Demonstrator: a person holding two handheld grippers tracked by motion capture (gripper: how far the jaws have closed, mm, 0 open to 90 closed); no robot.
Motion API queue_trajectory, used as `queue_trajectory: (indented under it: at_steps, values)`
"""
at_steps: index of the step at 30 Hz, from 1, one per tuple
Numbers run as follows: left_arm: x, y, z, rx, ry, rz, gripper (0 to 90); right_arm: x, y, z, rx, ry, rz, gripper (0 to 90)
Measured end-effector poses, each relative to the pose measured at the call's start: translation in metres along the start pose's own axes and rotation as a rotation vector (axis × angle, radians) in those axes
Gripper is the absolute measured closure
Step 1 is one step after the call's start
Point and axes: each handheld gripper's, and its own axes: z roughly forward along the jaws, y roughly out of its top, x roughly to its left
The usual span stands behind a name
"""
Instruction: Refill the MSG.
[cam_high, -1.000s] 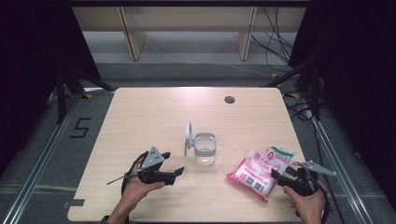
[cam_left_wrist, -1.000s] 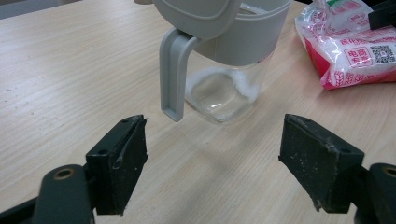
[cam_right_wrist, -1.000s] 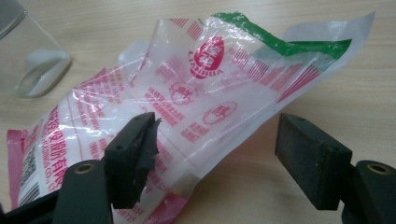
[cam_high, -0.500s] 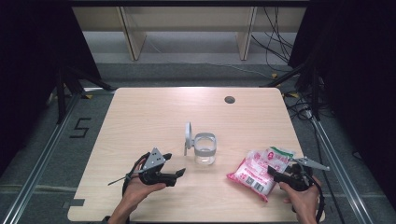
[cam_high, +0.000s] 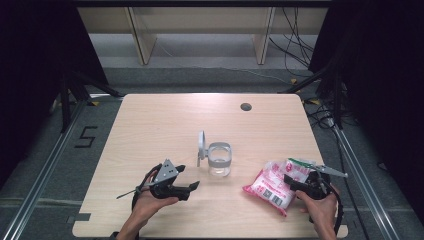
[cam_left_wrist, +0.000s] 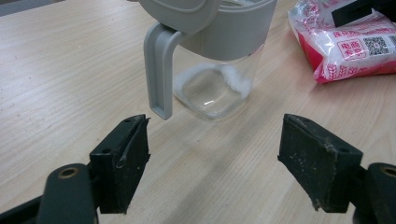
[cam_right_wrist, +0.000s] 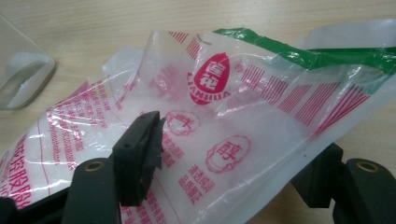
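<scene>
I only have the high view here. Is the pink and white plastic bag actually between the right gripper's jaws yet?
Observer: Yes. The pink and white plastic bag has its clear film between the jaws of the right gripper. They have just been closing but do not pinch it yet.
Operator: Anything inside the clear plastic jar with the grey lid?
Observer: A little white powder lies along its bottom edge.
Operator: And the left gripper?
Observer: Its jaws stand wide open with nothing between them, aimed at the jar.
</scene>
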Motion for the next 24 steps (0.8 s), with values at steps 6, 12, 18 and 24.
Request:
queue_trajectory:
  at_steps: [6,12,18,24]
  values:
    - [0.002,0.000,0.000,0.005,0.005,0.017,24.2,-0.003,0.001,0.006,-0.006,0.001,0.022,37.2]
    - [0.002,0.000,0.000,0.003,0.006,0.015,24.4,-0.005,0.002,0.012,-0.021,0.005,0.024,38.7]
    - [-0.001,-0.001,0.000,0.010,0.005,0.008,24.6,-0.007,0.002,0.011,-0.001,0.037,0.070,43.3]
    - [-0.002,-0.001,0.001,0.006,0.010,-0.006,24.8,-0.010,0.001,0.013,-0.021,0.060,0.007,61.3]
